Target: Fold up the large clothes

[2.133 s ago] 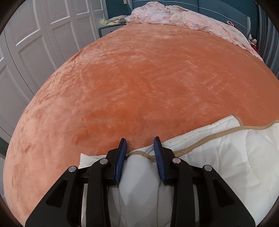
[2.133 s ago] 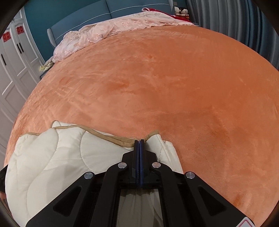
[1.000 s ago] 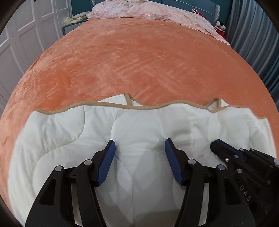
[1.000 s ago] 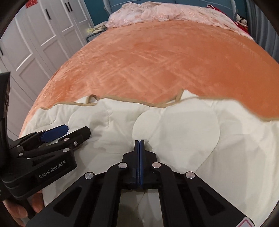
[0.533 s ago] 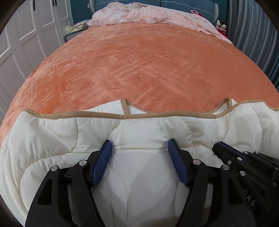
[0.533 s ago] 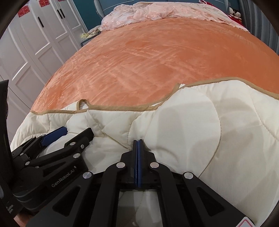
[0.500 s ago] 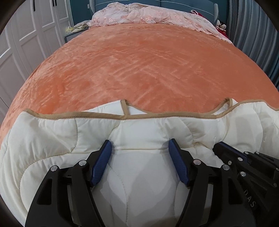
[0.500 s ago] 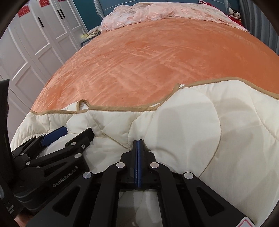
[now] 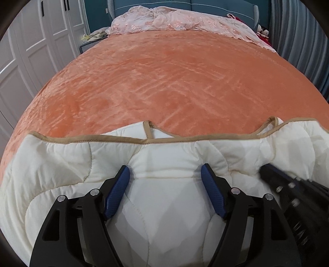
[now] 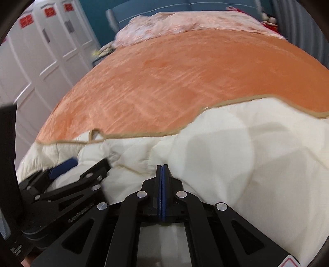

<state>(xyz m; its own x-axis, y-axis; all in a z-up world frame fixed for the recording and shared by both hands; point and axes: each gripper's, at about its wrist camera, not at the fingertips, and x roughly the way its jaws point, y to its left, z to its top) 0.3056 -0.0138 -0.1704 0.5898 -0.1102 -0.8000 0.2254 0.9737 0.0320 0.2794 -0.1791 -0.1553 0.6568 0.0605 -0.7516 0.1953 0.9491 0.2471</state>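
My left gripper (image 9: 165, 174) has its fingers spread wide, blue pads (image 9: 117, 192) resting down on the cream quilted garment (image 9: 164, 205) with a puffy panel bulging up between them, not pinching anything. I'd say that's just to pin the padding flat so the fold doesn't spring back. My right gripper (image 10: 162, 170) is the opposite: fingers pressed together with no gap showing. The tips sit right in a crease of the same garment, but whether there's actually fabric caught between them I can't tell, the fold covers that spot.

The garment itself fills the lower half of both views, lying on the near end of the bed's orange plush blanket (image 9: 174, 82), its tan-piped edge (image 9: 82, 140) running across mid-frame with little trim loops sticking up. Looks like it's already doubled over at least once, my guess anyway.

Stuff I can't make out: the near part of the garment is cut off under my own hardware. The right wrist view is motion-blurred, so my left gripper at its lower left is smeary. At the top of the frames there's a crumpled pink floral bedspread (image 9: 174, 20) against the teal headboard (image 9: 205, 6), white wardrobe doors (image 9: 30, 51) at upper left.
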